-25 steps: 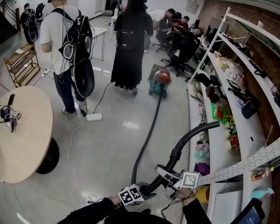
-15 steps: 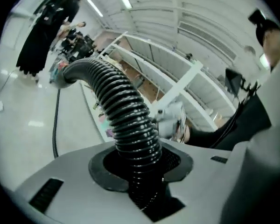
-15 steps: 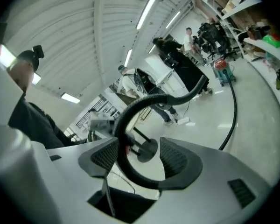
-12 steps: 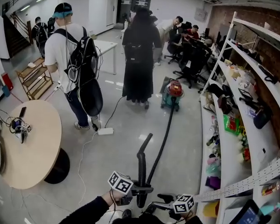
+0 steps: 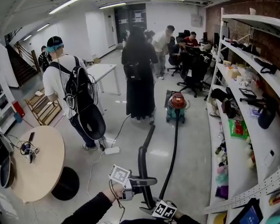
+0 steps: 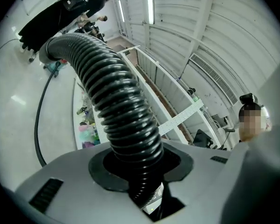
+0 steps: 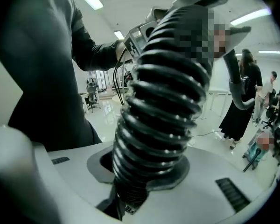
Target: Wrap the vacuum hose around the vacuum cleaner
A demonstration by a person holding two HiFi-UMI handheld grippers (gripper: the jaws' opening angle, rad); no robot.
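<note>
Left tool (image 5: 139, 183): clamped on the vacuum hose (image 5: 171, 153), ribbed wall seated between both jaws.
Right tool (image 5: 151, 205): jaws closing on the same hose, lower and nearer the body; ribs already pressed in the pads.
Hose position: laid along the floor (image 5: 196, 171) from the vacuum cleaner (image 5: 177, 105), then up into both tools, with the free end arching above the left one.
Cleaner position: on the floor, well ahead, far from both tools.
Hose handling: probably light, soft-walled and springy; bends easily, likely to uncoil once released; ribs helpful against slipping.
Where to grip: on the ribbed run, tools spaced apart, feeding loop by loop; firm but not crushing.
Cleaner handling: probably much heavier than the hose; liable to shift under a hard pull.
In the way: person in long dark clothes (image 5: 139, 78) just beside the cleaner; power strip (image 5: 112, 150) and its cable lying on the floor near the hose.
Around: person with a backpack (image 5: 72, 97) at left, round worktop (image 5: 42, 162), shelves (image 5: 242, 139) along the right, office chairs (image 5: 193, 78) behind.
</note>
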